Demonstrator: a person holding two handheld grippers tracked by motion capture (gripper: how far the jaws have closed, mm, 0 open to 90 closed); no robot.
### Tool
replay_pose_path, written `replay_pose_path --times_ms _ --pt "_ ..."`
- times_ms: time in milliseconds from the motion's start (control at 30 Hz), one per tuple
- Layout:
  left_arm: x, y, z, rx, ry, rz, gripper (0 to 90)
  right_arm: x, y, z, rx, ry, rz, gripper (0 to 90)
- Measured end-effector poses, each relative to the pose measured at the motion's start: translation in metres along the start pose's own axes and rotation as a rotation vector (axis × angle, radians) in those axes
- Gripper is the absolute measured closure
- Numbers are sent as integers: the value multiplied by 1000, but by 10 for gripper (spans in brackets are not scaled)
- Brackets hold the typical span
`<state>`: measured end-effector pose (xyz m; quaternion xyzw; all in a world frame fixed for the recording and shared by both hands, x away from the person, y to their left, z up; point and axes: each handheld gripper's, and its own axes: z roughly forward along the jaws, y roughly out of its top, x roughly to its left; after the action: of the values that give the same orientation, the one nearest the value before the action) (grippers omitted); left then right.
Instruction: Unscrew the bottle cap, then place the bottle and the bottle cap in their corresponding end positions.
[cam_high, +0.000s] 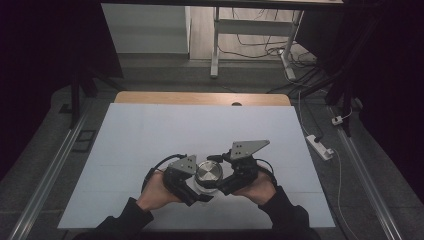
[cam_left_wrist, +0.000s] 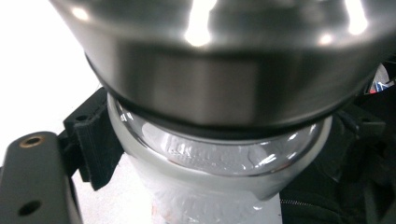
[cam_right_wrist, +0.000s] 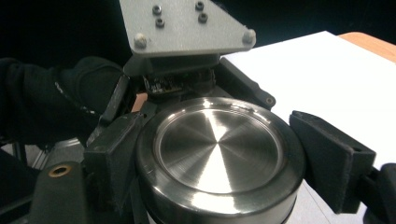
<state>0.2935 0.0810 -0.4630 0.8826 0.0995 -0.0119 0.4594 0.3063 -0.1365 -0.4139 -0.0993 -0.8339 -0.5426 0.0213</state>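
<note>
A glass jar (cam_left_wrist: 219, 161) with a brushed steel lid (cam_right_wrist: 219, 149) stands on the white sheet near the table's front, between the two hands. My left gripper (cam_left_wrist: 224, 135) is shut on the jar's glass shoulder just below the lid, one black jaw on each side. My right gripper (cam_right_wrist: 219, 158) is shut on the lid, with its jaws against the rim at left and right. In the high view the lid (cam_high: 208, 172) sits between the left gripper (cam_high: 197, 186) and the right gripper (cam_high: 222, 179). The jar's lower part is hidden.
The white sheet (cam_high: 150, 130) covers most of the wooden table (cam_high: 200, 97). On the floor at the right lie a power strip (cam_high: 320, 146) and cables. A desk frame (cam_high: 215, 45) stands beyond the table's far edge.
</note>
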Motion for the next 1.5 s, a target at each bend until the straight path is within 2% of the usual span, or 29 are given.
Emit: replay_pose_path --times_ms 167,367,633,867,1067,1500 --pt "2 -1 -2 -16 23 -18 151 0 1 -2 -34 -28 5 199" --pt "5 -3 -4 -17 82 -49 151 0 3 -7 -54 -66 4 199" --pt "15 -8 -7 -8 157 -82 151 2 4 -11 -49 -103 -3 198" --pt "26 -11 -11 -21 219 -108 151 4 4 -13 -50 -123 2 198" --pt "37 -11 -10 -15 252 -116 151 5 2 -14 -40 -141 3 198" --pt "62 -4 -7 -68 295 -143 151 6 -11 -7 -17 -148 14 198"
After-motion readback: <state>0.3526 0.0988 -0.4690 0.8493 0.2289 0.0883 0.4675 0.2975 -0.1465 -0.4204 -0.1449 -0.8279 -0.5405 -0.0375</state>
